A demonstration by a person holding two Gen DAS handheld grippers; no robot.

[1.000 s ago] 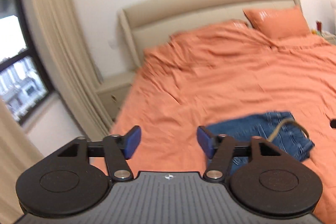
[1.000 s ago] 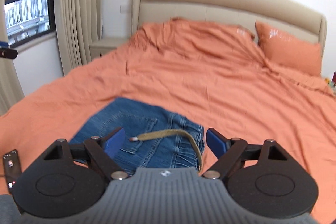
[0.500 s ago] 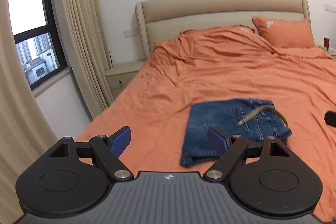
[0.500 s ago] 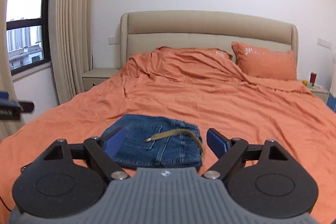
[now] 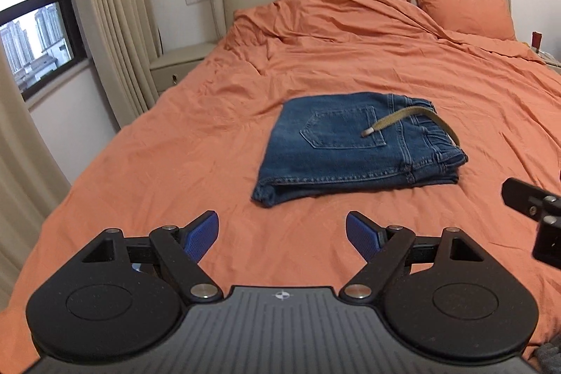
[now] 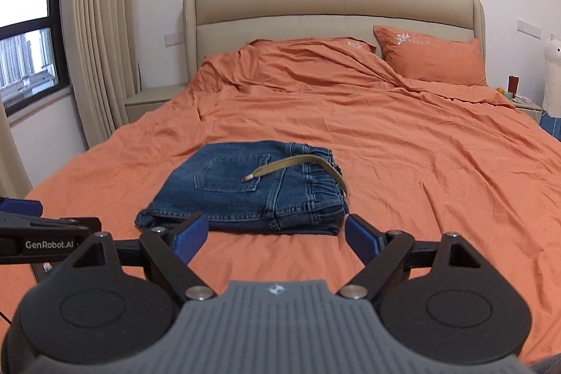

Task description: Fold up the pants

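Note:
Blue jeans lie folded into a compact stack on the orange bed, a back pocket on top and a khaki belt strap curling over the waistband. They also show in the right wrist view. My left gripper is open and empty, held back from the jeans' near edge. My right gripper is open and empty, just in front of the stack. Part of the right gripper shows at the right edge of the left wrist view.
An orange pillow and rumpled duvet lie by the beige headboard. A nightstand, curtains and a window are at the left. Another nightstand with small items is at the right.
Both grippers have pulled back and up from the jeans, which now sit farther off and fully in view. The jeans lie still. Both grippers stay open.

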